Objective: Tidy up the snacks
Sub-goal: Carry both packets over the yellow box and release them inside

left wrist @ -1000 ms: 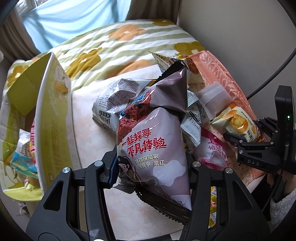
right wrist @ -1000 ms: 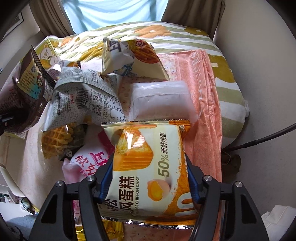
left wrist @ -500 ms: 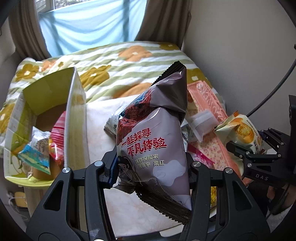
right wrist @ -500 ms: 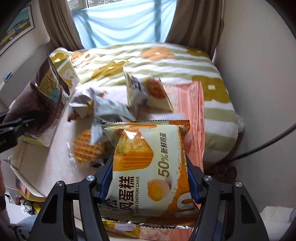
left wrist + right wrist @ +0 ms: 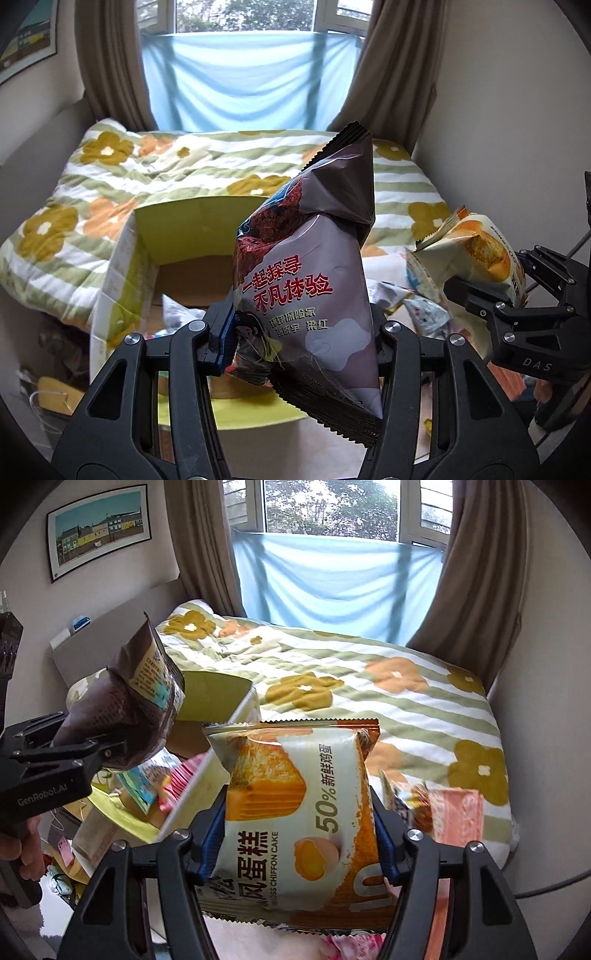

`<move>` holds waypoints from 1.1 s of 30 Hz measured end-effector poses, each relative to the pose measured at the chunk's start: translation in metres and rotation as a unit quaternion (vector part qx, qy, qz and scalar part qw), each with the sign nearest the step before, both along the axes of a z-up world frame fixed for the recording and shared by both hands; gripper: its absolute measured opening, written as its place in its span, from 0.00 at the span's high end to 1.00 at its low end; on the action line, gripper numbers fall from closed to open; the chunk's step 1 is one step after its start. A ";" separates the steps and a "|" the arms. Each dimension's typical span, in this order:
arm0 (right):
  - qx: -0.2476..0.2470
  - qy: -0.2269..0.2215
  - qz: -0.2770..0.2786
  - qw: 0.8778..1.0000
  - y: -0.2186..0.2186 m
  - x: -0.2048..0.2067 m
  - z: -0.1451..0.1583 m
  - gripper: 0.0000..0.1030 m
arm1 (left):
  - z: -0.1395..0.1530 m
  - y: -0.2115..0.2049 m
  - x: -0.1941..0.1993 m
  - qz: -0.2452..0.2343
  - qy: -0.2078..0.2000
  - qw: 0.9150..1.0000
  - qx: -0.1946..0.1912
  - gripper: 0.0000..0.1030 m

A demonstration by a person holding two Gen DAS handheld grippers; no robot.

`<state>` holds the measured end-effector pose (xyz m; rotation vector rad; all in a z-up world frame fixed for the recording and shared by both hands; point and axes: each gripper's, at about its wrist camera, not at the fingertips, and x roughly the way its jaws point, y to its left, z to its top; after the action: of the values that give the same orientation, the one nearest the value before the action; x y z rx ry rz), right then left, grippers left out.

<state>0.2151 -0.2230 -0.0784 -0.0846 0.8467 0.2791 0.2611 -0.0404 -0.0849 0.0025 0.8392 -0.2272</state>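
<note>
Midway through sorting: left gripper (image 5: 299, 343) clamped on brown bag (image 5: 314, 280) above box (image 5: 122, 280); right gripper (image 5: 295, 845) clamped on cake pack (image 5: 295, 812) beside box. Several snacks inside box, more loose right of box.

Soft window (image 5: 332, 509) daylight, fisheye edges (dark)

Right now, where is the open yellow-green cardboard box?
In the left wrist view, the open yellow-green cardboard box sits at the bed's edge, behind and left of the purple-grey foil snack bag clamped in the left gripper.
</note>
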 end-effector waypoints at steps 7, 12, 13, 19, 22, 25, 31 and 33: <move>0.032 0.016 0.026 0.999 0.095 0.061 -0.008 0.40 | -0.018 0.087 0.061 0.029 0.031 0.999 0.002 0.54; 0.050 0.041 0.017 0.998 0.141 0.101 -0.026 0.40 | -0.045 0.125 0.100 0.031 0.069 0.997 0.003 0.54; 0.055 0.048 0.012 0.997 0.146 0.108 -0.030 0.40 | -0.052 0.130 0.109 0.031 0.079 0.996 0.004 0.54; 0.064 0.085 -0.011 0.994 0.166 0.135 -0.050 0.40 | -0.095 0.148 0.148 0.029 0.135 0.990 0.008 0.54; 0.065 0.097 -0.004 0.993 0.171 0.142 -0.057 0.40 | -0.109 0.153 0.160 0.031 0.151 0.988 0.005 0.54; 0.060 0.103 0.006 0.993 0.174 0.150 -0.062 0.40 | -0.121 0.151 0.168 0.031 0.175 0.984 0.006 0.46; 0.069 0.117 0.010 0.991 0.167 0.161 -0.068 0.40 | -0.118 0.145 0.163 0.032 0.157 0.986 0.048 0.00; 0.068 0.120 0.012 0.990 0.165 0.161 -0.069 0.40 | -0.113 0.149 0.157 0.038 0.154 0.986 0.045 0.00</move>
<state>0.3764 -0.0577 -0.1475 0.0683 1.0631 0.3733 0.4182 0.1087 -0.1981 0.0205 1.1546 -0.1176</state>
